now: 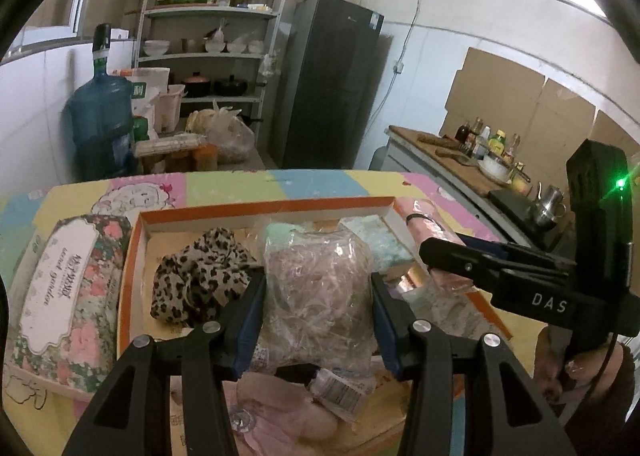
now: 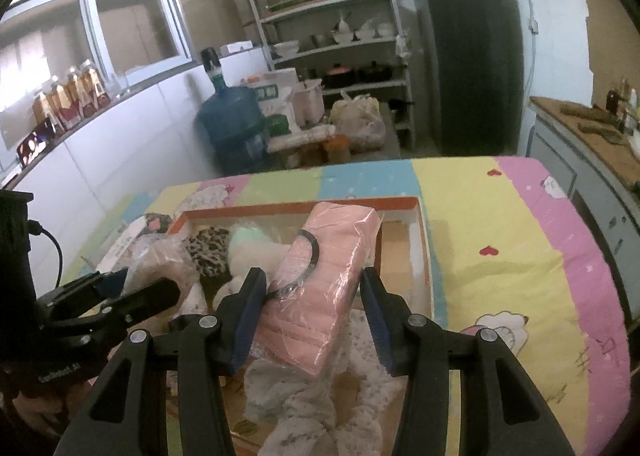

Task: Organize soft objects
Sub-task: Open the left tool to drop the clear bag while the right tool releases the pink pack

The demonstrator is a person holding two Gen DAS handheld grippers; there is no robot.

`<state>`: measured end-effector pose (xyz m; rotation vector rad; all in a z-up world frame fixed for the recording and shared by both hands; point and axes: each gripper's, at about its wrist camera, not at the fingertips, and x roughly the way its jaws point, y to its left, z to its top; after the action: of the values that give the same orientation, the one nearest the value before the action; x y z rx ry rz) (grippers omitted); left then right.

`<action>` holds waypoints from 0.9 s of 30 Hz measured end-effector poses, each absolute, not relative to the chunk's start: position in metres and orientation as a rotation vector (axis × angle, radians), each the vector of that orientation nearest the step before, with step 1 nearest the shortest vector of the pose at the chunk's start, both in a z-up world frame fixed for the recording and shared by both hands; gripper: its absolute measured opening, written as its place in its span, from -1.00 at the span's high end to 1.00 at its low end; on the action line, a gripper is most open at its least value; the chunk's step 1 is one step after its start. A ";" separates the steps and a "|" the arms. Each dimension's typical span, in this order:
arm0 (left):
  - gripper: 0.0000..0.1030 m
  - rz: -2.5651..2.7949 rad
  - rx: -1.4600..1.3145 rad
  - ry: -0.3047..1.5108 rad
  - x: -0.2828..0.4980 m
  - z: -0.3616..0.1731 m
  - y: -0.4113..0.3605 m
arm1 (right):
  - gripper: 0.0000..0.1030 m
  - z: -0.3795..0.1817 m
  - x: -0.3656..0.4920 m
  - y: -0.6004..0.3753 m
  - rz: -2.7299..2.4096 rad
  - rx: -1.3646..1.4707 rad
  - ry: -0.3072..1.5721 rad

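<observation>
An orange-rimmed cardboard box [image 1: 264, 208] lies on the pastel mat; it also shows in the right wrist view [image 2: 420, 240]. Inside it lie a leopard-print cloth [image 1: 200, 276], a mint item [image 1: 280, 234] and a pale blue packet [image 1: 376, 240]. My left gripper [image 1: 318, 296] is shut on a clear plastic bag of pinkish soft material [image 1: 320, 292], held over the box. My right gripper [image 2: 312, 296] is shut on a pink wrapped pack with a black hair band [image 2: 324, 276], held over the box's right part. The pink pack [image 1: 428, 222] and right gripper [image 1: 430, 256] also show in the left wrist view.
A floral tissue pack [image 1: 68, 296] lies left of the box. A pink cloth [image 1: 280, 420] and a white fluffy cloth [image 2: 312, 408] lie at the near edge. A counter with bottles [image 1: 480, 152] stands to the right; shelves, a water jug and a fridge stand behind.
</observation>
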<state>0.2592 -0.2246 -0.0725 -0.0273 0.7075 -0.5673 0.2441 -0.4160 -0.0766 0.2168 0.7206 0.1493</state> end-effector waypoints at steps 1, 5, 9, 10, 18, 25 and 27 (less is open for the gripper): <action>0.03 -0.566 -0.024 0.710 0.260 -0.074 -0.225 | 0.03 -0.078 0.246 -0.416 0.151 0.216 0.725; 0.03 -0.561 -0.002 0.727 0.261 -0.081 -0.230 | 0.03 -0.085 0.253 -0.412 0.157 0.208 0.747; 0.03 -0.560 0.016 0.750 0.264 -0.090 -0.234 | 0.03 -0.091 0.256 -0.409 0.164 0.198 0.764; 0.02 -0.566 0.014 0.752 0.265 -0.092 -0.234 | 0.03 -0.093 0.258 -0.408 0.165 0.192 0.769; -0.14 -0.585 -0.035 0.795 0.270 -0.095 -0.226 | -0.03 -0.099 0.260 -0.405 0.186 0.189 0.764; -0.45 -0.591 -0.031 0.743 0.259 -0.084 -0.220 | -0.22 -0.091 0.251 -0.405 0.184 0.191 0.724; -0.45 -0.586 -0.028 0.728 0.255 -0.079 -0.216 | -0.28 -0.087 0.246 -0.404 0.176 0.187 0.708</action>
<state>0.2546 -0.2160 -0.0791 -0.0279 0.7282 -0.5857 0.2461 -0.4037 -0.0873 0.1874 0.7077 0.1759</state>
